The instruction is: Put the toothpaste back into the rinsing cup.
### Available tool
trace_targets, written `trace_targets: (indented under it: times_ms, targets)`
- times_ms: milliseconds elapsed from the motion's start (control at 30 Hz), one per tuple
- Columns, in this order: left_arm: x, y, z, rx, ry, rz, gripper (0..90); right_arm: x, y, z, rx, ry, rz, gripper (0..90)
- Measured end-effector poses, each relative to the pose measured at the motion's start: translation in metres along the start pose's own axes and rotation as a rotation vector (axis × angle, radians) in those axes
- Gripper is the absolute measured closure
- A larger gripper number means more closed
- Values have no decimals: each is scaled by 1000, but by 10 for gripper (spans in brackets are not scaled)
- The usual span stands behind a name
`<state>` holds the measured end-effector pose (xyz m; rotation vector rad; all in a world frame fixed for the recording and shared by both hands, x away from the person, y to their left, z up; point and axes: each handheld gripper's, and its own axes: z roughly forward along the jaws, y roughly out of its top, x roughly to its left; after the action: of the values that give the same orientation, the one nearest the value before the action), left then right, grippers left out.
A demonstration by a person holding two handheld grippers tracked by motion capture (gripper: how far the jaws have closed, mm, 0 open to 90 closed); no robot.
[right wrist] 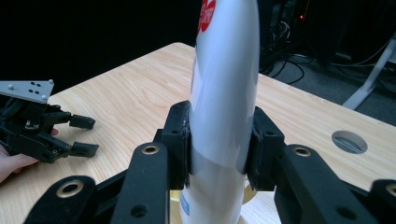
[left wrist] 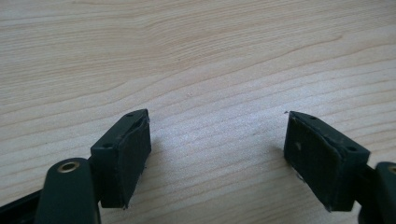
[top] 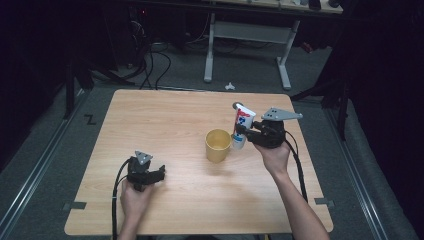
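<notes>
The right gripper (top: 240,131) is clamped on a white toothpaste tube (top: 242,125), its pads (right wrist: 178,140) pressing the tube's sides about midway along its length; the tube stands nearly upright, cap end down, just beside the yellow cup (top: 218,145) at the cup's three o'clock and a little above its rim. The left gripper (top: 161,173) rests on the wooden table (top: 165,115) toward seven o'clock from the cup, well apart from it, jaws spread with nothing between them; in the left gripper view only bare wood lies between the pads (left wrist: 123,156).

The step in hand looks like dropping the tube into the cup; to do it well, carry the lower end toward nine o'clock until it hangs over the cup's mouth, keep the tube close to vertical so the tip clears the near rim, and lower it inside before letting go; a release from outside the rim would likely tip the light cup or let the tube slide off. The idle left gripper could steady the cup if it wobbles.
</notes>
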<state>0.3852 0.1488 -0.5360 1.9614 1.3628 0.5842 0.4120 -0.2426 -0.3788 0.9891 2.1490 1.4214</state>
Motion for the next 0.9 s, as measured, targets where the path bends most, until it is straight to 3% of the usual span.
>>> trace_targets:
  times_ms: [900]
  targets:
    - [0, 0, 0, -1, -3, 0, 233, 11, 9, 30, 17, 21, -18, 660]
